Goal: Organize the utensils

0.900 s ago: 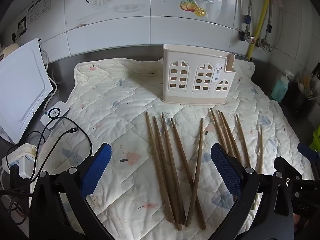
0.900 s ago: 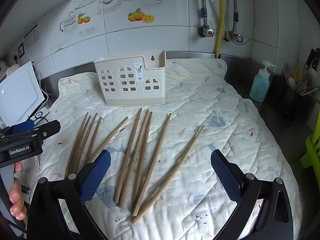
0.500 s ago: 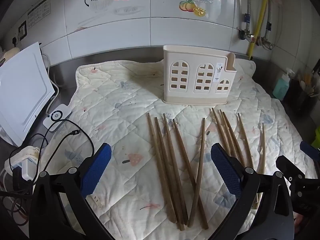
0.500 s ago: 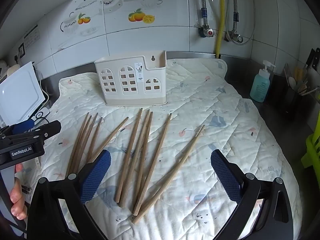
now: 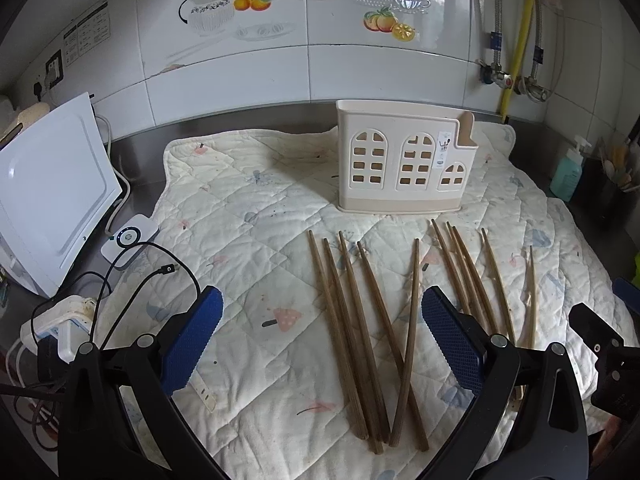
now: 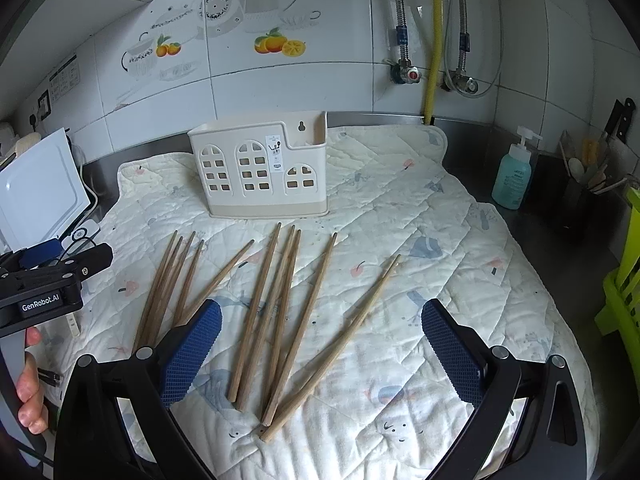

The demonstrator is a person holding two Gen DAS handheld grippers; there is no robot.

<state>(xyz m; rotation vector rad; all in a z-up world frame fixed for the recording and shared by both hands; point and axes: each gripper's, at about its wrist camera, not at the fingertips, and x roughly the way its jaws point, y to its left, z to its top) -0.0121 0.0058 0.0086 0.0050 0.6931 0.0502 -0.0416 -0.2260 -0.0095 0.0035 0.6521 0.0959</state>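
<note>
Ten wooden chopsticks (image 6: 280, 304) lie loose on the quilted mat (image 6: 440, 280); one cream holder (image 6: 260, 172) stands at 12 o'clock. Left gripper (image 5: 320, 340) and right gripper (image 6: 320, 344) both spread wide, pinching nothing.

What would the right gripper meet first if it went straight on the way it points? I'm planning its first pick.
Probably the loose chopsticks lying on the quilted mat between its open jaws. The right gripper tilts downward, so it would likely reach them before the utensil holder; depth is uncertain.
</note>
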